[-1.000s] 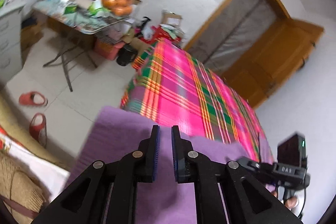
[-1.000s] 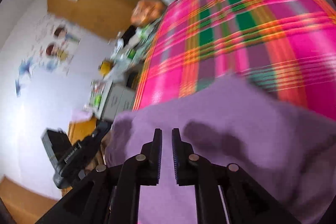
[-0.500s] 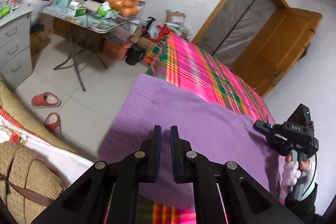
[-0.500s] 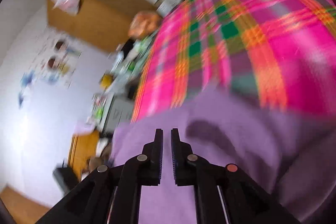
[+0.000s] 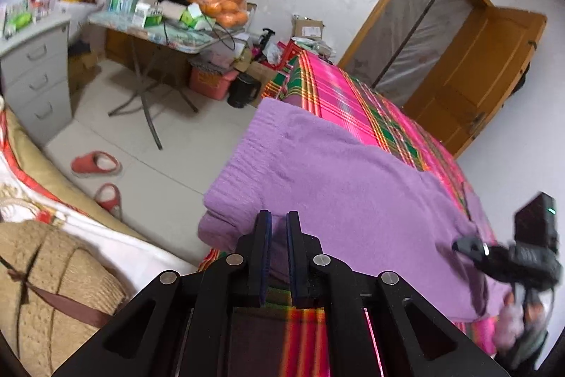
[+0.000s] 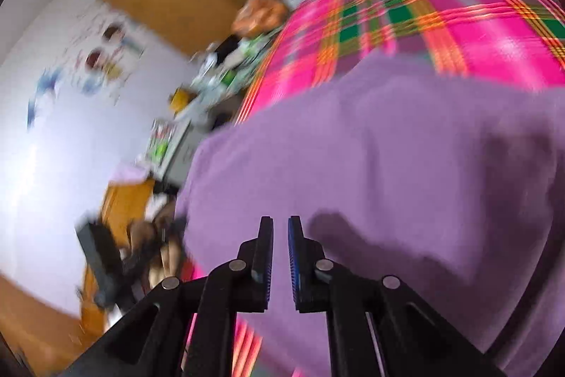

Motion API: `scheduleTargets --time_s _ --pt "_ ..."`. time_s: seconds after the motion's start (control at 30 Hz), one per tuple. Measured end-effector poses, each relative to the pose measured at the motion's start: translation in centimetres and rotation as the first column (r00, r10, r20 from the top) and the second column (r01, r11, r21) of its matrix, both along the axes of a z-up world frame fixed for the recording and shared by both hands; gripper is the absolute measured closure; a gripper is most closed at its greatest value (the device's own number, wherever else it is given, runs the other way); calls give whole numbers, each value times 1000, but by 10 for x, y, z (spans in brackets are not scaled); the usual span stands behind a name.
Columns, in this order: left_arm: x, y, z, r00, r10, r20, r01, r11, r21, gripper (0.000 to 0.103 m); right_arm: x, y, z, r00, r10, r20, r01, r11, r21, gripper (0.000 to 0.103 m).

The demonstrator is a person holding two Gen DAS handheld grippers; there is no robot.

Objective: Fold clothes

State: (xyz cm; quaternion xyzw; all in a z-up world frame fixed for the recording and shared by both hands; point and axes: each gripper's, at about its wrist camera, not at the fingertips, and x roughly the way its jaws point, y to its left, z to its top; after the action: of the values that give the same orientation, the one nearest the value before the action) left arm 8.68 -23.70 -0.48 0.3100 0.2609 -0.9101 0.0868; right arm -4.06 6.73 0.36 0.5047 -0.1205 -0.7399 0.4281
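Fuzzy purple knit sweater, ribbed hem, on pink plaid bed; L gripper & R gripper nearly closed, each pinching sweater edge.

One purple sweater lies on one bed with a pink plaid cover. Two grippers show: the left gripper and the right gripper, each with two fingers. Two red slippers sit on the floor. One folding counter carries one bag of oranges and several boxes, too jumbled to count. One grey drawer unit shows three drawers. One black kettle stands by one pink crate. One woven hat shows at the lower left.
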Motion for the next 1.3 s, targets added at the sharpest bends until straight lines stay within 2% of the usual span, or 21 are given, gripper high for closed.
scheduleTargets --time_s 0.03,0.07,0.17,0.33,0.4,0.5,0.57,0.63,0.73,0.9,1.13,1.23,1.3 --pt "-1 6 0 1000 -20 -3 20 1000 -3 95 10 -1 -4 1000 14 -20 -13 999 34 93" --pt "-4 14 0 999 -53 -1 53 999 -4 95 16 -2 -7 999 17 -41 -15 999 37 96" --pt "-9 33 -6 993 -116 20 117 993 -9 94 30 14 -9 996 17 -88 -15 1000 22 97" --pt "2 40 -11 994 -112 7 112 994 -16 94 30 52 -12 998 -7 -55 5 999 -38 97" --pt "5 42 -11 994 -108 6 108 994 -16 94 25 55 -7 996 -31 -86 29 999 -23 95" --pt "4 51 -5 993 -115 21 116 992 -45 94 25 60 4 983 -65 -171 64 998 -17 87" --pt "-3 56 2 991 -132 19 133 989 -65 94 23 55 8 970 -86 -226 85 996 -18 84" --pt "-12 61 6 989 -149 22 150 985 -82 94 18 49 4 975 -78 -208 81 997 6 84" --pt "-27 66 -3 985 -150 80 156 985 -68 93 17 56 4 980 -50 -191 54 998 15 84" --pt "-31 74 1 982 -173 72 178 982 -67 93 16 66 9 979 -8 -204 17 999 43 85" --pt "-82 109 28 961 -263 81 273 947 -168 93 -17 75 33 946 -83 -314 101 994 43 84" --pt "-109 113 32 954 -287 89 299 936 -185 92 -31 84 21 967 -97 -235 99 995 -5 84" --pt "-126 106 27 957 -265 116 283 940 -191 92 -40 91 12 981 -104 -164 97 994 -51 84"
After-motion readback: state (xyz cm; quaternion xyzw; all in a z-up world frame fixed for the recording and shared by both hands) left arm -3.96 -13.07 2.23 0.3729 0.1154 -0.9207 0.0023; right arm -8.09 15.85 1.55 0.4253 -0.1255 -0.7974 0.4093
